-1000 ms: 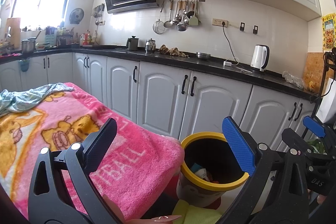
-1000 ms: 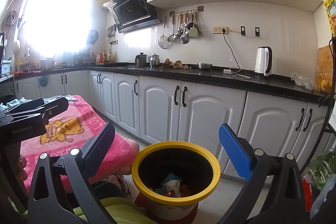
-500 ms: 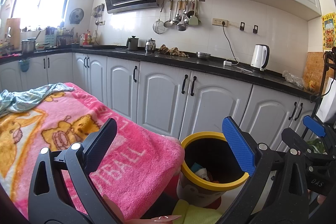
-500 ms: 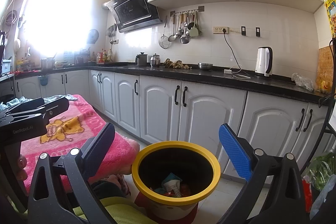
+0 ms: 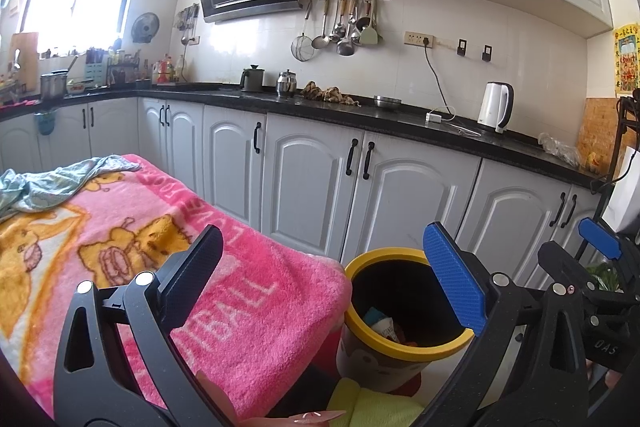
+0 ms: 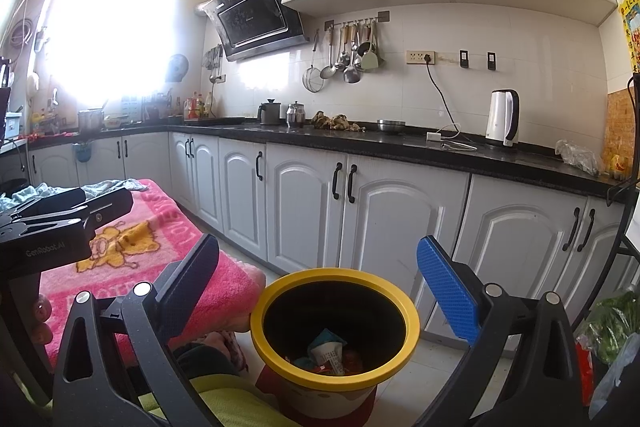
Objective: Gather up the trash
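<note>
Your left gripper stands wide open with nothing between its fingers, the dark pad at about 9 o'clock and the blue pad at about 3 o'clock in its own view. Your right gripper is spread just as wide and also holds nothing; its dark pad sits at 9 o'clock and its blue pad at 3 o'clock. The yellow-rimmed trash bin stands on the floor directly below your right gripper, at 6 o'clock of that view, framed between the two fingers, and the trash lies at its bottom: crumpled wrappers, one pale blue and white, with some red bits beside it. In the left view the same bin sits at about 5 o'clock, its rim partly covered by the blue pad, with a little of the trash showing inside. The pink blanket with yellow cartoon figures and white lettering covers the surface at 8 o'clock of the left view, its corner hanging just beside the bin, and a pale green cloth lies bunched on it at 9 o'clock. Behind the bin runs a row of white cabinets under a black countertop, with a white kettle at 2 o'clock of the right view. Your left gripper's body also shows at 9 o'clock of the right view, over the blanket.
</note>
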The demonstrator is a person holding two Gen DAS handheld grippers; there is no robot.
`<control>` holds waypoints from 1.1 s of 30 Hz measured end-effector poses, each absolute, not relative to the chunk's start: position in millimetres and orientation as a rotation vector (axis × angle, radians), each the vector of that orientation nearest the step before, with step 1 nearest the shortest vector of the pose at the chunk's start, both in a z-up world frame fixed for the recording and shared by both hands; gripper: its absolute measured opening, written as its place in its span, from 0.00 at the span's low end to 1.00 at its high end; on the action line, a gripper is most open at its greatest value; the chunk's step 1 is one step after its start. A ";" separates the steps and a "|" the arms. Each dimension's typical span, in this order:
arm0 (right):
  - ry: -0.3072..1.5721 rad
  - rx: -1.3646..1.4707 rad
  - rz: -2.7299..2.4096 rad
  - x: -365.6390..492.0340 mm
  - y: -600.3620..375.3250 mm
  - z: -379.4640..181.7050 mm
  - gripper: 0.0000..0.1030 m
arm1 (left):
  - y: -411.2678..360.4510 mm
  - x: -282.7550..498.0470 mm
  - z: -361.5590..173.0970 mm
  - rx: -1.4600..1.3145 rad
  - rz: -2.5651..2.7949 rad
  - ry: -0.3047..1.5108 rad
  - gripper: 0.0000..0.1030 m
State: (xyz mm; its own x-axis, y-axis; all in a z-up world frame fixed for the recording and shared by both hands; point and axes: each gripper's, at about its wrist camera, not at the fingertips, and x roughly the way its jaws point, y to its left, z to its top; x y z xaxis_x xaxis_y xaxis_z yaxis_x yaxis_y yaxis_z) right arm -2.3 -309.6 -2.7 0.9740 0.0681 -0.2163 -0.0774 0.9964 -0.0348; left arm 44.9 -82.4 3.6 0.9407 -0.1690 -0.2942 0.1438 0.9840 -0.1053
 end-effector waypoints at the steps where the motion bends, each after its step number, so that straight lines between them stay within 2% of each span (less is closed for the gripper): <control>1: 0.216 -0.043 0.074 -2.5 -309.5 -2.9 0.94 | -82.6 44.9 3.8 -0.083 -0.160 0.307 0.89; 18: 0.226 -0.043 0.077 -0.8 -309.0 -5.5 0.94 | -85.7 45.8 -2.2 -0.071 -0.157 0.322 0.90; 22: 0.256 -0.065 0.111 7.0 -301.9 -10.2 0.94 | -71.7 51.4 -4.5 -0.093 -0.152 0.371 0.90; 27: 0.304 -0.115 0.280 33.2 -249.7 -6.3 0.94 | 19.6 51.0 -3.1 -0.218 0.023 0.440 0.90; 33: 0.473 -0.191 0.762 69.0 -41.1 -5.5 0.94 | 218.1 -0.3 -23.5 -0.361 0.552 0.524 0.90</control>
